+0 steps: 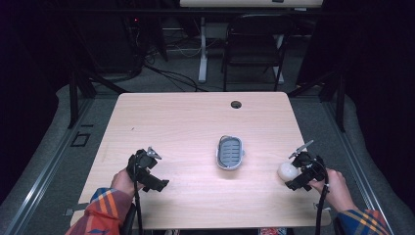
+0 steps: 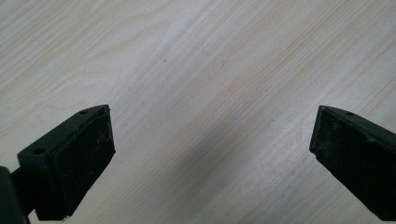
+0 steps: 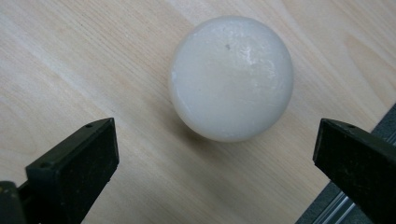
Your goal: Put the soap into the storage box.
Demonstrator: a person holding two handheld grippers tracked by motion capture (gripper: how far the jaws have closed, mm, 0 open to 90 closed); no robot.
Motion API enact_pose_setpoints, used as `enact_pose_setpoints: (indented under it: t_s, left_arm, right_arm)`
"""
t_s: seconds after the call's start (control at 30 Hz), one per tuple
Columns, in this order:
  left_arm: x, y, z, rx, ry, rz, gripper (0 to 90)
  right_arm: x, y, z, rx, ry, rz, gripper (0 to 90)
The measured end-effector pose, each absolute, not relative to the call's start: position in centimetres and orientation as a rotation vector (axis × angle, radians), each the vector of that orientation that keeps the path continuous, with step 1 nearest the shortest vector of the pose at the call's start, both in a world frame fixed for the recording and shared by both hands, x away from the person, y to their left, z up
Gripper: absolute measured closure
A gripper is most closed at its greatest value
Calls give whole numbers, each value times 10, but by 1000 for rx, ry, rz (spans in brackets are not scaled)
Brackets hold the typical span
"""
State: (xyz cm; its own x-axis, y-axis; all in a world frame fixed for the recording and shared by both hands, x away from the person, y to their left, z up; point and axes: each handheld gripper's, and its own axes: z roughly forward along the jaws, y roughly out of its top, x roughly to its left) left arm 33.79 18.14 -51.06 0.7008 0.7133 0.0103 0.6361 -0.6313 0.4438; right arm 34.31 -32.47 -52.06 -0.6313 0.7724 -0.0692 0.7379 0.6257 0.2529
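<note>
Right gripper view: white ball (image 3: 231, 77) on surface (image 3: 70, 60), just ahead of released right gripper (image 3: 217, 154), apparently untouched; left gripper (image 2: 212, 149) released too.

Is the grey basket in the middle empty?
Empty: the high view shows only its slatted bottom. The basket sits upright on the table.

No writing, label, brand, number or sign can be read anywhere in these pictures. The bench (image 1: 195, 122) carries no print on its pale wood, the small grey basket (image 1: 230, 152) at the middle of the frame bears no marking, and the white ball (image 3: 231, 77) in the right gripper view is plain.
</note>
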Motion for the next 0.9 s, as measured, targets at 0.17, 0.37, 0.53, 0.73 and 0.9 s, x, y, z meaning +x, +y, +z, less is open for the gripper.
enact_pose_setpoints:
  t_s: [0.17, 0.37, 0.53, 0.73, 0.9]
  left_arm:
    - [338, 181, -511, 2499, 1047, 256, 0]
    - [338, 181, -511, 2500, 1048, 253, 0]
    - [338, 181, -511, 2499, 1047, 253, 0]
    - [339, 181, -511, 2508, 1046, 246, 0]
    - [339, 181, -512, 2513, 1048, 242, 0]
  right_arm:
    - [345, -321, -525, 1260, 2673, 319, 0]
    - [349, -320, -523, 1238, 2678, 382, 0]
    - [355, -320, -526, 1254, 2664, 378, 0]
    - [361, -318, -529, 1253, 2670, 346, 0]
    - [365, -314, -530, 1232, 2655, 323, 0]
